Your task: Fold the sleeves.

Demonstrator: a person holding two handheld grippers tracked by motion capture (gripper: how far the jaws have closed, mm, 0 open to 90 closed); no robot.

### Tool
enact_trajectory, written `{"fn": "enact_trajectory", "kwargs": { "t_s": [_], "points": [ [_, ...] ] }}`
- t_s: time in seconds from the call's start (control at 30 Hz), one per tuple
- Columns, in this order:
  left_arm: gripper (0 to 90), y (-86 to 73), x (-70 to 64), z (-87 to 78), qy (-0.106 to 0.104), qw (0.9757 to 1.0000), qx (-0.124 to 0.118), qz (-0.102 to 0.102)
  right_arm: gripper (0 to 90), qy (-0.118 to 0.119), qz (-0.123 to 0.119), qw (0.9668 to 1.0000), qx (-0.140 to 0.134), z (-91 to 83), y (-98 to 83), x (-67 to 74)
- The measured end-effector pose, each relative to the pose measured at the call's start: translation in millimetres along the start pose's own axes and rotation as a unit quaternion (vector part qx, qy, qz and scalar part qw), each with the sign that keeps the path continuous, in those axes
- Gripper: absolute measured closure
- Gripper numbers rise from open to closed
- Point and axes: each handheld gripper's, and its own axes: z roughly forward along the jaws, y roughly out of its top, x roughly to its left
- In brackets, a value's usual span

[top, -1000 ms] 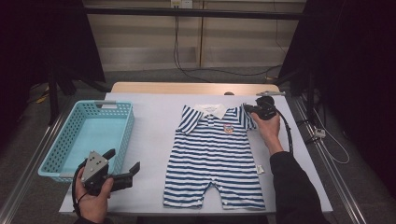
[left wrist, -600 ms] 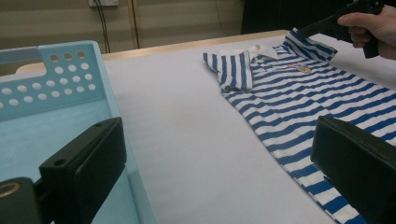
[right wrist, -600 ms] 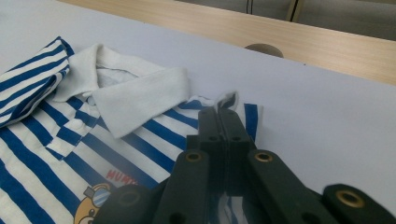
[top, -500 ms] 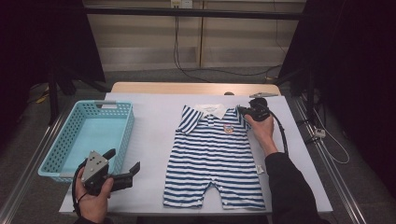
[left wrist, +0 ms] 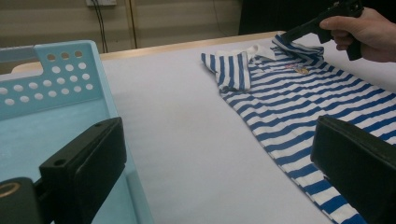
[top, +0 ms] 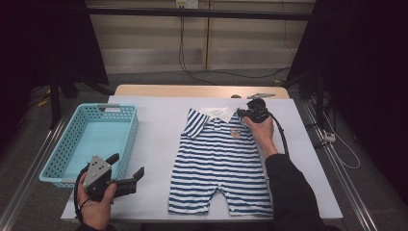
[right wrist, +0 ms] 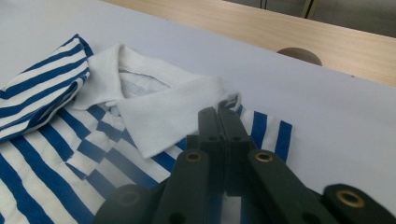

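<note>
The right gripper (top: 244, 114), jaws clamped on the striped romper (top: 226, 161) sleeve just beneath it, had the garment's length trailing back toward the person; the left gripper (top: 137, 175) gaped well off

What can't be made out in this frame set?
- Right gripper: its jaws stand shut at the romper's shoulder; whether cloth is pinched, its own jaws hide in the right gripper view.
- Badge on the chest: too small to read in the high view.
- Right sleeve: covered by the hand in the high view.
- Basket: cut off by the left edge in the left gripper view.
</note>
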Motion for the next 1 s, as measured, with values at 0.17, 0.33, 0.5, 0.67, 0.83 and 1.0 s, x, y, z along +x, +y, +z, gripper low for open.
{"fn": "enact_trajectory", "kwargs": {
  "t_s": [0.17,0.33,0.5,0.67,0.83,1.0],
  "points": [
    [3.5,0.2,-0.4,-0.1,0.001,1.0000,0.001,0.001,89.8,0.001,-0.005,1.0000,0.008,8.3,-2.1,5.7],
    [3.5,0.2,-0.5,0.1,0.001,1.0000,0.002,0.003,89.6,0.006,-0.005,0.9998,0.016,13.1,-3.8,7.9],
    [3.6,0.1,-0.2,-0.3,-0.001,1.0000,0.000,0.002,85.4,0.008,-0.007,0.9996,0.027,15.9,-6.4,8.4],
    [3.5,0.0,-0.2,-0.5,0.000,1.0000,0.001,0.002,75.9,0.014,-0.011,0.9995,0.025,11.2,-5.3,8.7],
    [3.5,-0.1,-0.5,-0.5,0.002,1.0000,0.001,0.002,64.4,0.022,-0.008,0.9997,0.007,-1.4,-6.7,3.4],
    [3.5,-0.1,-1.0,0.2,0.001,1.0000,0.003,0.002,64.0,0.024,0.004,0.9997,-0.001,-14.6,-15.6,-7.0]
  ]
}}
